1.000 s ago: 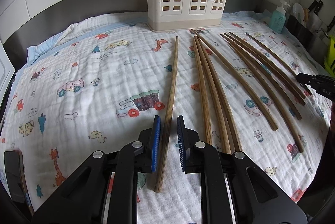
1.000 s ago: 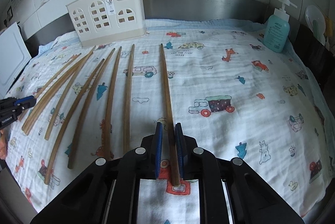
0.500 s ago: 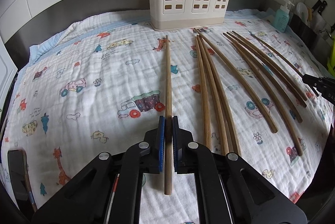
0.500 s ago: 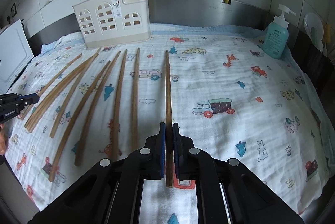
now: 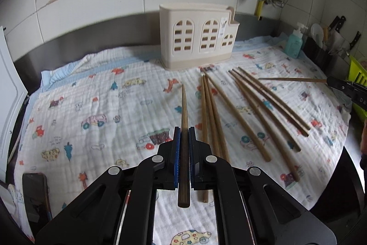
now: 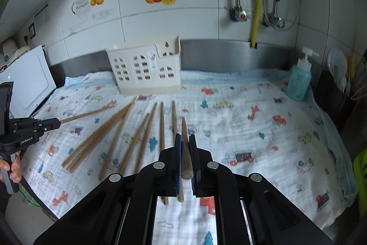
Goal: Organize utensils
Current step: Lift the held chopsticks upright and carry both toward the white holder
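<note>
Left wrist view: left gripper [image 5: 183, 141] clamping a wooden chopstick [image 5: 184, 130] between its blue pads [image 5: 176, 153], gripping near the thick end, thin tip pointing ahead toward the cream utensil holder [image 5: 197, 38]. Holding it clear above the printed cloth [image 5: 91, 107]. Lying on the cloth to the right: loose chopsticks [image 5: 252, 112] in a rough fan, tips toward the holder, thick ends toward the camera. Standing upright at the back of the cloth, against the steel backsplash: the holder, with arched window cut-outs. Showing at the right edge: the right gripper [image 5: 344, 86], carrying another chopstick [image 5: 291, 79] nearly level, above the cloth.

Right wrist view: right gripper [image 6: 185, 146] pinching its own chopstick [image 6: 186, 153] between narrow jaws, stick foreshortened and blurred, aimed toward the holder [image 6: 146, 70]. Resting on the cloth [image 6: 252, 130] left of it: the remaining chopsticks [image 6: 128, 135], blurred. Appearing at the left edge: the left gripper [image 6: 55, 123] with its chopstick [image 6: 87, 113] sticking out over the cloth, a hand [image 6: 12, 167] wrapping the grip below. Standing at the right rear corner of the cloth: a teal soap bottle [image 6: 299, 82].
</note>
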